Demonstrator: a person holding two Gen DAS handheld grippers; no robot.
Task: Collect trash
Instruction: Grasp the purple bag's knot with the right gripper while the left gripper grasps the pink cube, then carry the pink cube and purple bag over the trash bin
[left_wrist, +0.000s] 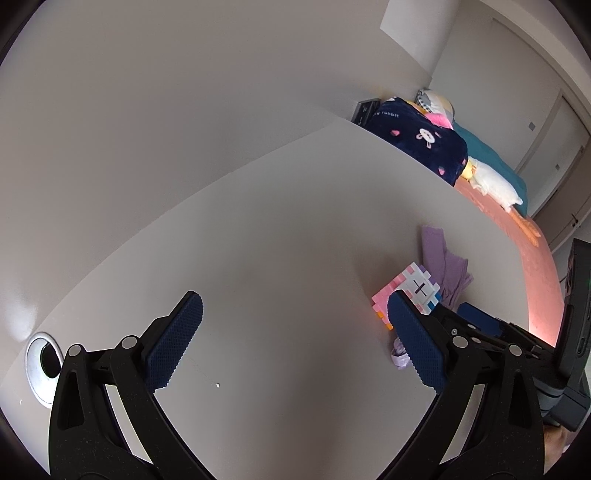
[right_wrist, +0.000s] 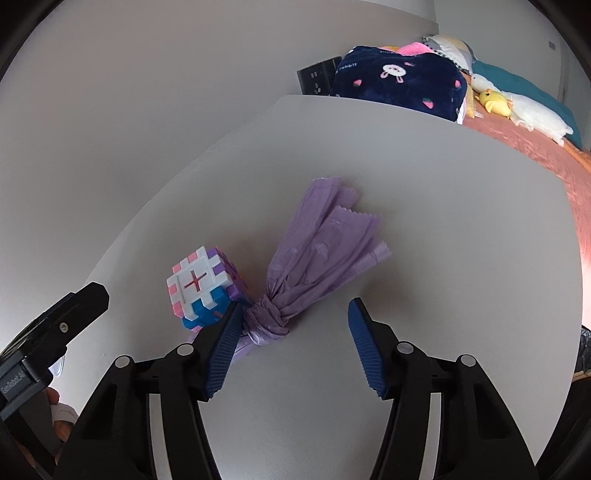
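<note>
A purple plastic bag (right_wrist: 317, 243), tied in a knot (right_wrist: 266, 317), lies on the white table (right_wrist: 443, 221). A foam-piece cube (right_wrist: 201, 288) in pink, white, blue and purple stands just left of the knot. My right gripper (right_wrist: 295, 304) is open above the table, and the knot lies close beside its left finger (right_wrist: 221, 350), with no pad pressing on it. In the left wrist view the bag (left_wrist: 443, 266) and cube (left_wrist: 417, 291) sit at the right, partly behind a finger. My left gripper (left_wrist: 295, 299) is open over bare table with nothing between its fingers.
A round cable hole (left_wrist: 44, 365) sits in the table at the near left. Past the table's far edge is a bed (right_wrist: 517, 140) with a dark rabbit-print blanket (right_wrist: 399, 81) and plush toys (right_wrist: 532, 114). A black socket panel (right_wrist: 319, 75) is on the wall.
</note>
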